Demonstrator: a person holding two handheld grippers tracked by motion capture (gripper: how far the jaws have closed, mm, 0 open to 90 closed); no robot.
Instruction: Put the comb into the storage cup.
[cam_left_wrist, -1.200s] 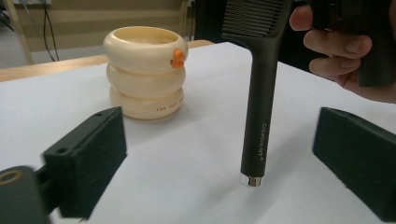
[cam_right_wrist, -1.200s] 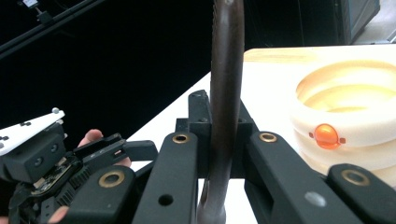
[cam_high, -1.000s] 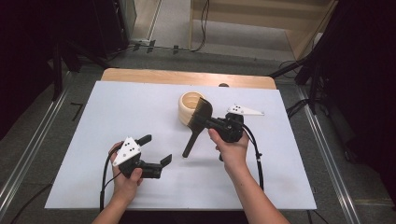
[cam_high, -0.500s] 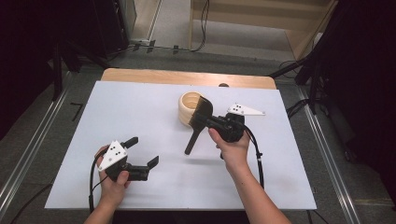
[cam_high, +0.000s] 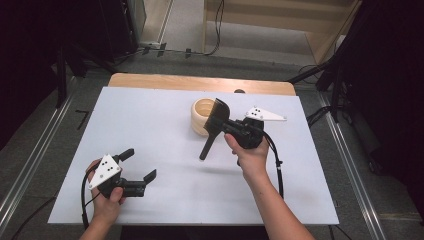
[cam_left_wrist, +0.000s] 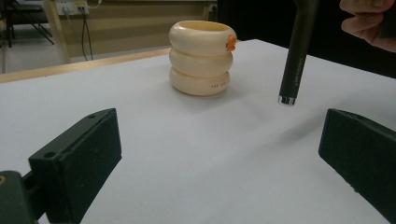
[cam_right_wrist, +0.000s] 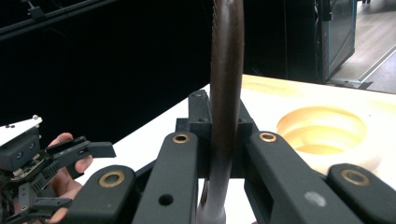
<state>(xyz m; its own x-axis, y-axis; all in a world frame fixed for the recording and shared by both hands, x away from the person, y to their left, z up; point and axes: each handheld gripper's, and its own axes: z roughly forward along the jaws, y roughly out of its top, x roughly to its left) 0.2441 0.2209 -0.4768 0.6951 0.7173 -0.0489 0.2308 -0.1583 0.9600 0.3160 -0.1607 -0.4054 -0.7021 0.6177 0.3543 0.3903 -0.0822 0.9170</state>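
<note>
A cream ribbed holder (cam_high: 201, 120) (cam_left_wrist: 201, 58) (cam_right_wrist: 322, 130) stands upright on the white table sheet (cam_high: 160, 130), right of centre toward the far side. My right gripper (cam_high: 220, 125) (cam_right_wrist: 224, 140) is shut on a dark long-handled utensil (cam_high: 206, 143) (cam_left_wrist: 294, 56) (cam_right_wrist: 226, 70). The utensil hangs tilted above the sheet, its wide head over the holder's rim and its handle end pointing down toward me. My left gripper (cam_high: 140, 163) (cam_left_wrist: 219, 154) sits low at the near left, open, with nothing between its jaws, which face the holder.
A wooden strip (cam_high: 200, 82) borders the sheet's far side. Metal rails (cam_high: 345, 165) run along both sides of the table. Cables trail from both grippers toward the near edge. Dark equipment and a floor with cords lie beyond the table.
My left gripper has slid left and slightly toward the near edge, staying open. The right gripper and the utensil have kept still.
</note>
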